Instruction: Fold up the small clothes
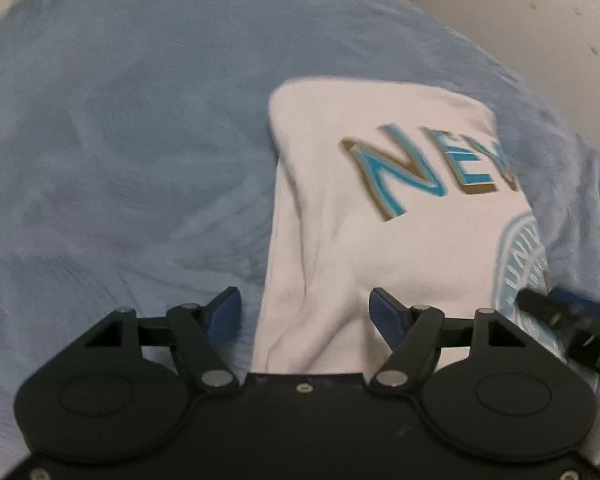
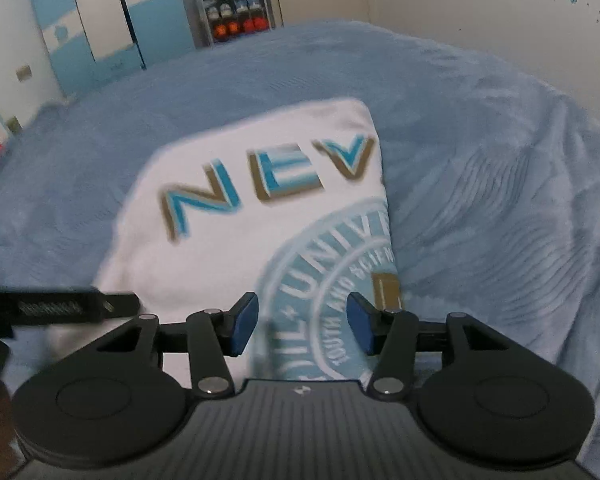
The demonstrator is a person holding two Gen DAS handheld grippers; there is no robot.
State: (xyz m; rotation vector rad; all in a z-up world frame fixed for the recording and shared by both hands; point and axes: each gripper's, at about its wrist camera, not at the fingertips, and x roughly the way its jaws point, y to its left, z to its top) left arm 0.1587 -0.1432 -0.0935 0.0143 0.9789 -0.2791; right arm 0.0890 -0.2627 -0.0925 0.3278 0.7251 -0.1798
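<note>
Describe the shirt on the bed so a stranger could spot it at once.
Start at the wide blue blanket that covers the bed. On it, just past both sets of open fingers, lies a white shirt folded into a narrow panel. Nothing else there is white; it bears teal-and-gold letters "NEV" above a pale blue round seal.

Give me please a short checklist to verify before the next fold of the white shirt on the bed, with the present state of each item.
1. Left gripper open: ok, fingers apart, nothing between them.
2. Right gripper open: ok, fingers apart over the round print.
3. White shirt lies flat on the blue blanket: ok, only soft wrinkles near the left gripper.
4. Long sides already folded in: ok, the word and the round print are cut at the right edge.
5. Near hem within grasp: cannot tell, the gripper bodies hide it.
6. Grippers apart from each other: ok, each sees the other at its side.
</note>
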